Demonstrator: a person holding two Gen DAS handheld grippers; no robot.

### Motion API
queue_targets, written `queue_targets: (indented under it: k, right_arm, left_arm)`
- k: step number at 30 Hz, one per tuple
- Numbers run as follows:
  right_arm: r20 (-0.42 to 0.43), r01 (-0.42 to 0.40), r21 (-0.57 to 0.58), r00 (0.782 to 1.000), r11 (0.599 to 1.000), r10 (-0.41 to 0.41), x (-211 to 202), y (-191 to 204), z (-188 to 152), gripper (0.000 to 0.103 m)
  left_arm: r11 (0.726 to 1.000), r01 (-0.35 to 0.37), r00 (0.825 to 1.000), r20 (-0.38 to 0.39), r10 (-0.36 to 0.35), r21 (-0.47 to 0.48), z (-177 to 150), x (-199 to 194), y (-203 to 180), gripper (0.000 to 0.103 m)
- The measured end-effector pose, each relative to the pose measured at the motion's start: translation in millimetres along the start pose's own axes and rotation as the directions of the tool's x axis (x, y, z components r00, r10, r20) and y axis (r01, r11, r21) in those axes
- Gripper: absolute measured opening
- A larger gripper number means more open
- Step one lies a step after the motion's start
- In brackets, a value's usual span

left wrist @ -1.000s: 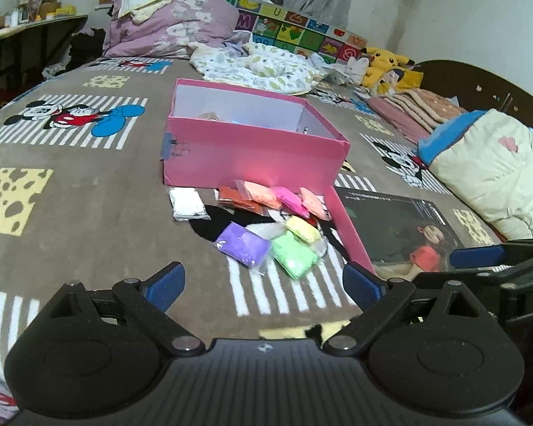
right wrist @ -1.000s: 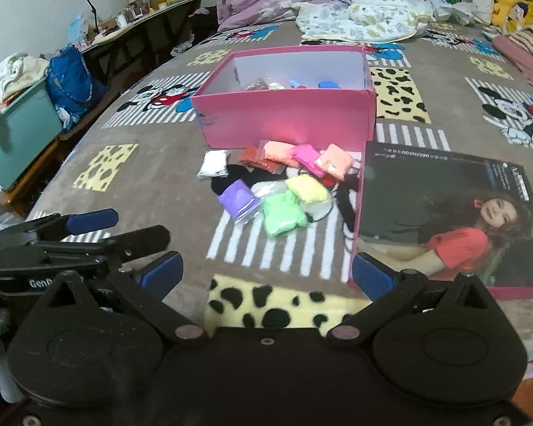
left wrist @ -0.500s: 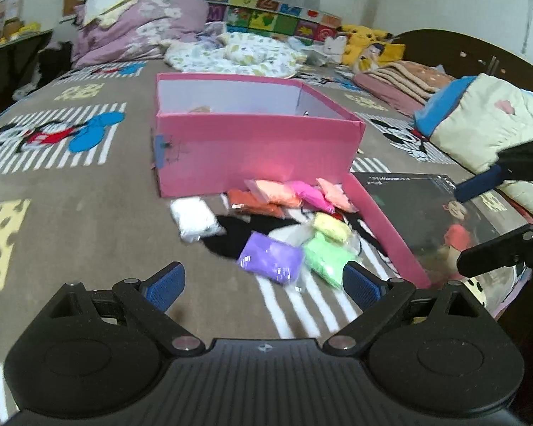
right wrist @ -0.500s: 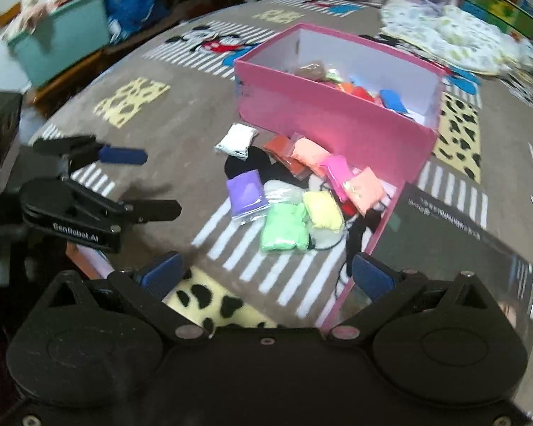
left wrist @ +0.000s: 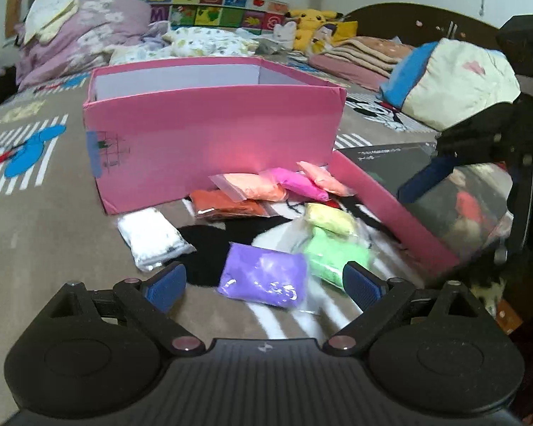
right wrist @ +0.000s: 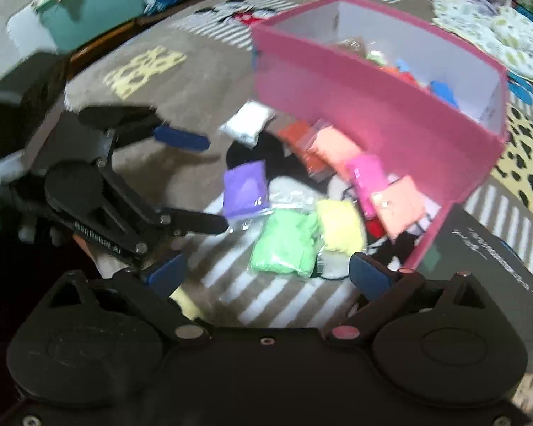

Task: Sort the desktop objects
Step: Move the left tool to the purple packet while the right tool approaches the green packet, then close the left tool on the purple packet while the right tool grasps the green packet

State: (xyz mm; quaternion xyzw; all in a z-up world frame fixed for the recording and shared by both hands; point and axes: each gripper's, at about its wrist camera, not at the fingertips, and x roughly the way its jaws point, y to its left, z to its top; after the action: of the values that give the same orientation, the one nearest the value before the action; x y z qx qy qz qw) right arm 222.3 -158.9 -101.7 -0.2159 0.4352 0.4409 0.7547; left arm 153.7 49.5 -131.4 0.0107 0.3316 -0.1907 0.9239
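Nine small plastic bags of coloured clay lie on the patterned bed cover [left wrist: 46, 234] in front of the open pink cardboard box [left wrist: 213, 131]: one white bag [left wrist: 151, 236], one purple bag [left wrist: 264, 275], one green bag [left wrist: 332, 257], one yellow bag [left wrist: 328, 216], one dark orange bag [left wrist: 227, 206], two peach bags [left wrist: 252, 186], one magenta bag [left wrist: 300, 183] and one clear whitish bag [right wrist: 295, 191]. More bags sit inside the box. Beside them rests one pink-edged box lid with a printed photo [left wrist: 444, 195]. The left gripper [left wrist: 264, 278] hovers with jaws wide around the purple bag, not touching it. The right gripper [right wrist: 266, 271] hangs over the green bag, jaws wide and empty.
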Motion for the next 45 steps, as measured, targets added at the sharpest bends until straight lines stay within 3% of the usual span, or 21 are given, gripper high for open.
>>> queue_targets:
  k: [4, 13, 21, 29, 33, 42, 44, 45]
  right_arm:
    - [-0.040, -0.017, -0.009, 0.999, 1.000, 0.017, 19.8, 0.4, -4.9, 0.072]
    - [-0.046, 0.023, -0.013, 0.999, 1.000, -0.024, 41.1, 0.7, 7.0, 0.072]
    - [-0.059, 0.052, -0.043, 0.997, 0.998, -0.054, 56.3, 1.1, 8.1, 0.072]
    - [-0.039, 0.048, -0.082, 0.998, 0.995, -0.052, 61.3, -3.6, 8.3, 0.072]
    - [-0.068, 0.021, -0.146, 0.997, 0.989, -0.032, 55.3, 1.7, 9.4, 0.072]
    - [-0.052, 0.030, -0.110, 0.998, 0.994, -0.036, 57.2, 0.3, 13.6, 0.072]
    - [-0.047, 0.034, -0.102, 0.998, 0.994, -0.039, 56.5, -0.4, 14.3, 0.072]
    - [-0.047, 0.033, -0.091, 0.998, 0.995, -0.037, 56.5, -2.0, 15.2, 0.072]
  left_arm:
    - [1.000, 0.025, 1.000, -0.013, -0.025, 0.010, 4.4, 11.0, 3.6, 0.087]
    - [0.998, 0.028, 0.999, -0.048, -0.025, 0.060, 2.2, 23.3, 0.1, 0.071]
    - [0.997, 0.040, 0.998, -0.058, -0.037, 0.059, -0.4, 27.1, 3.7, 0.071]
    - [0.996, -0.011, 0.999, -0.044, 0.015, 0.086, 2.7, 20.5, 1.8, 0.071]
    - [0.995, -0.023, 0.998, -0.051, 0.028, 0.093, 0.6, 17.9, 0.1, 0.071]
    - [0.994, -0.034, 0.997, -0.065, 0.041, 0.105, 0.8, 28.6, -3.8, 0.071]
    - [0.994, -0.036, 0.996, -0.071, 0.044, 0.102, 1.6, 30.7, -3.6, 0.060]
    - [0.995, -0.036, 0.996, -0.074, 0.043, 0.096, 2.3, 31.0, -2.9, 0.060]
